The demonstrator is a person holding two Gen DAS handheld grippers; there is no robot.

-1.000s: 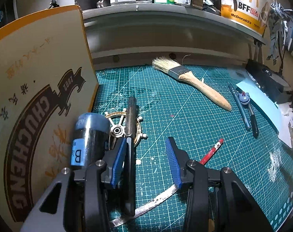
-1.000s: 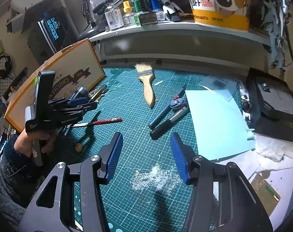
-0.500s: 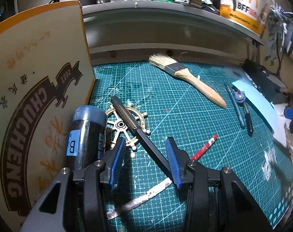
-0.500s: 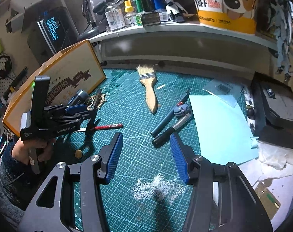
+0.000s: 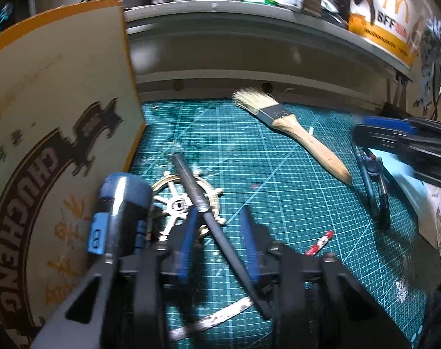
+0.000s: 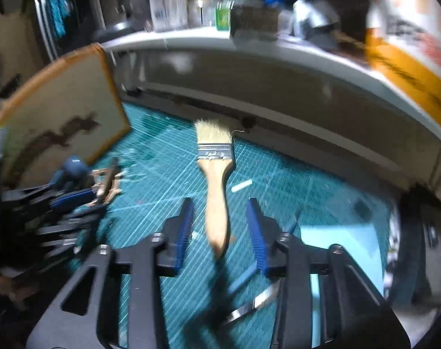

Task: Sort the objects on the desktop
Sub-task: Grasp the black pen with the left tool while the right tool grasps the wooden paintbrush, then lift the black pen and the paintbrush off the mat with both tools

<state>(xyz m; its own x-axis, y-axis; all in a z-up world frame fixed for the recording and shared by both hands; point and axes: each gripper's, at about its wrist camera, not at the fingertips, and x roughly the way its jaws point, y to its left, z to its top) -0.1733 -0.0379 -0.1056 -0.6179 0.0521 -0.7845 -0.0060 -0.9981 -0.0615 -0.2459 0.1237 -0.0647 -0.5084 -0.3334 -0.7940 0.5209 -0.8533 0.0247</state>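
My left gripper [image 5: 219, 244] is open over the green cutting mat [image 5: 278, 203]. A long dark file [image 5: 208, 218] lies slanted between its fingers, across a brass ship's-wheel ornament [image 5: 176, 206]. A dark blue-capped cylinder [image 5: 120, 215] stands just left of the left finger. My right gripper [image 6: 220, 232] is open, with the wooden handle end of a paintbrush [image 6: 216, 183] lying between its fingertips. The brush also shows in the left wrist view [image 5: 296, 133], with the right gripper [image 5: 403, 142] coming in from the right.
A large cream board with brown lettering [image 5: 45, 160] leans at the left. A red pencil [image 5: 319, 242], a curved metal strip [image 5: 220, 317] and dark pens or compasses [image 5: 371, 186] lie on the mat. A light blue sheet [image 6: 336, 238] lies right. A cluttered shelf [image 5: 249, 20] runs behind.
My right gripper has moved forward fast to the paintbrush, so that its handle now lies between the fingers. The file fell from upright at my left finger to slanting on the mat.
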